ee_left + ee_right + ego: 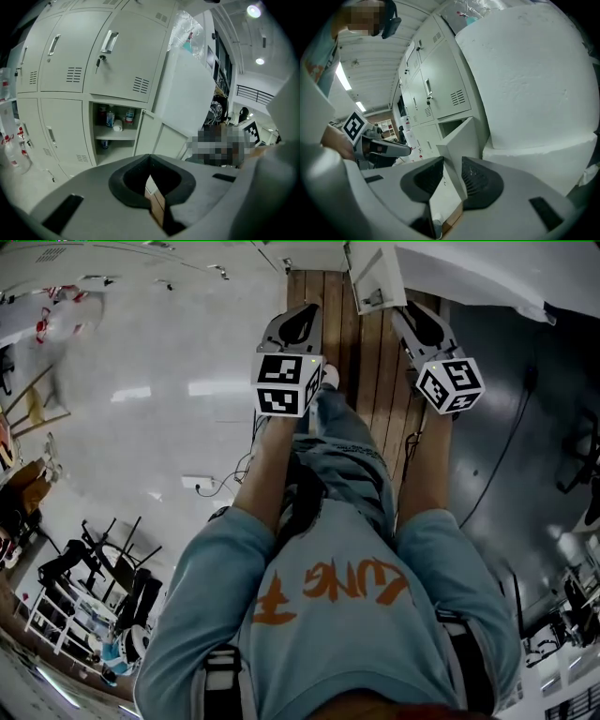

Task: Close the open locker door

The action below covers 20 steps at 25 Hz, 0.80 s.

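Head view: the left gripper (302, 315) and the right gripper (410, 315) are held out over brown wooden floor boards (349, 334). The left gripper's jaws are shut tight, and nothing is held in them. The pale grey metal locker door (149, 133) is swung open low down, next to a shelf of small bottles (115, 119). The right gripper's jaws are parted. The door's edge is seen in the gap, but no touch can be made out. A big white foam block (534, 84) is seen just beside the door.
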Each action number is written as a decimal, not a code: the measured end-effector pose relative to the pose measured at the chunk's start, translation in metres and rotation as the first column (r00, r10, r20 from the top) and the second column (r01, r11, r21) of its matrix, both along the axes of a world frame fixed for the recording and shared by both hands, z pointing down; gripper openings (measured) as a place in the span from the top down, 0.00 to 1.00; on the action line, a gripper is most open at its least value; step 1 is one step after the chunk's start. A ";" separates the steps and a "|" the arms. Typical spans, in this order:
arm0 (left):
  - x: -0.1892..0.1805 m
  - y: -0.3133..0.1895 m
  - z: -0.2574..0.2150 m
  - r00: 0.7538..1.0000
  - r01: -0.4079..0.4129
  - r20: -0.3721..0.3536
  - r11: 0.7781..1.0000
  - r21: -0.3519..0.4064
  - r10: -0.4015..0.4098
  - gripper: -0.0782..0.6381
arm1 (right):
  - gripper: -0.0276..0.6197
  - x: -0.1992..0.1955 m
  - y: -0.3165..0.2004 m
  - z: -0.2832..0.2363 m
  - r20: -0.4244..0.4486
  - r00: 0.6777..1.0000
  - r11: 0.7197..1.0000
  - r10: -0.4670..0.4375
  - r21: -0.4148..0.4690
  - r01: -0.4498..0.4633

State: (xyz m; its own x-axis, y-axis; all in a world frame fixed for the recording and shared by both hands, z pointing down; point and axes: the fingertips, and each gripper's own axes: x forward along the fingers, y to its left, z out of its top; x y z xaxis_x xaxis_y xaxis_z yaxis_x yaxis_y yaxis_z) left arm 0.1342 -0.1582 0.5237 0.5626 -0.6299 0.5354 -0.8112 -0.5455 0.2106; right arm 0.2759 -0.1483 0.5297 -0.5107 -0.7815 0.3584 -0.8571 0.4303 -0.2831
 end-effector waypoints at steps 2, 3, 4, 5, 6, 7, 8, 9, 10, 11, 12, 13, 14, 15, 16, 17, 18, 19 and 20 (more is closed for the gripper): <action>-0.003 0.000 0.004 1.000 0.005 0.000 1.000 -0.007 -0.005 0.87 | 0.76 -0.008 -0.002 0.003 0.012 1.000 1.000 -0.017 -0.003 0.017; -0.006 -0.001 0.005 1.000 0.009 0.000 1.000 -0.009 -0.009 0.87 | 0.75 -0.012 -0.003 0.004 0.014 1.000 1.000 -0.027 -0.004 0.027; -0.010 -0.003 0.006 1.000 0.017 0.000 1.000 -0.010 -0.016 0.87 | 0.74 -0.018 -0.005 0.004 0.012 0.999 0.999 -0.037 -0.004 0.038; -0.015 -0.004 0.006 1.000 0.025 0.001 1.000 -0.011 -0.025 0.87 | 0.74 -0.023 -0.006 0.004 0.009 0.999 0.999 -0.049 -0.004 0.049; -0.019 -0.006 0.007 0.999 0.035 0.001 0.999 -0.011 -0.035 0.87 | 0.74 -0.029 -0.007 0.005 0.004 0.998 0.998 -0.062 -0.003 0.062; -0.024 -0.007 0.008 0.999 0.046 0.002 0.999 -0.011 -0.046 0.87 | 0.74 -0.035 -0.008 0.005 -0.002 0.997 0.997 -0.075 -0.002 0.075; -0.029 -0.009 0.008 0.998 0.058 0.001 0.998 -0.012 -0.058 0.87 | 0.74 -0.040 -0.009 0.006 -0.007 0.996 0.996 -0.088 -0.003 0.088; -0.033 -0.011 0.009 0.998 0.069 0.000 0.998 -0.012 -0.069 0.87 | 0.74 -0.046 -0.010 0.007 -0.010 0.995 0.995 -0.100 -0.003 0.100; -0.037 -0.012 0.009 0.997 0.080 -0.001 0.997 -0.012 -0.080 0.87 | 0.74 -0.052 -0.012 0.007 -0.010 0.994 0.994 -0.111 -0.005 0.111; -0.040 -0.014 0.009 0.996 0.088 -0.002 0.996 -0.012 -0.088 0.87 | 0.74 -0.057 -0.013 0.008 -0.007 0.993 0.993 -0.122 -0.006 0.122; -0.042 -0.015 0.009 0.995 0.095 -0.004 0.995 -0.012 -0.095 0.87 | 0.74 -0.063 -0.015 0.008 -0.003 0.991 0.991 -0.131 -0.008 0.131; -0.045 -0.016 0.010 0.995 0.100 -0.005 0.995 -0.012 -0.101 0.87 | 0.74 -0.069 -0.017 0.009 0.002 0.990 0.990 -0.139 -0.009 0.139; -0.047 -0.017 0.010 0.994 0.105 -0.006 0.994 -0.013 -0.105 0.87 | 0.74 -0.075 -0.018 0.009 0.004 0.989 0.989 -0.145 -0.009 0.145; -0.050 -0.017 0.011 0.994 0.110 -0.007 0.994 -0.015 -0.110 0.87 | 0.74 -0.081 -0.020 0.009 0.005 0.988 0.988 -0.152 -0.010 0.152; -0.053 -0.018 0.011 0.993 0.117 -0.008 0.993 -0.016 -0.117 0.87 | 0.74 -0.087 -0.022 0.009 0.003 0.987 0.987 -0.160 -0.009 0.160; -0.056 -0.019 0.012 0.992 0.125 -0.009 0.992 -0.017 -0.126 0.87 | 0.74 -0.093 -0.024 0.009 0.000 0.986 0.986 -0.168 -0.008 0.168; -0.060 -0.020 0.013 0.991 0.136 -0.009 0.991 -0.018 -0.136 0.87 | 0.74 -0.099 -0.027 0.009 -0.002 0.984 0.984 -0.176 -0.008 0.176; -0.064 -0.022 0.013 0.989 0.146 -0.010 0.989 -0.018 -0.147 0.87 | 0.74 -0.105 -0.030 0.009 -0.003 0.983 0.983 -0.184 -0.007 0.184; -0.068 -0.023 0.014 0.987 0.157 -0.012 0.987 -0.019 -0.158 0.87 | 0.74 -0.111 -0.032 0.010 -0.003 0.982 0.982 -0.190 -0.008 0.190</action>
State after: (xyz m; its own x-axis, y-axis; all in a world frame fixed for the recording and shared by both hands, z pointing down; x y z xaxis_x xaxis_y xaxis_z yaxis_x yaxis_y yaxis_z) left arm 0.0657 -0.1811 0.5376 0.4645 -0.7017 0.5402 -0.8837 -0.4073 0.2306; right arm 0.1652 -0.1805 0.5393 -0.6487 -0.6674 0.3657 -0.7606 0.5837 -0.2842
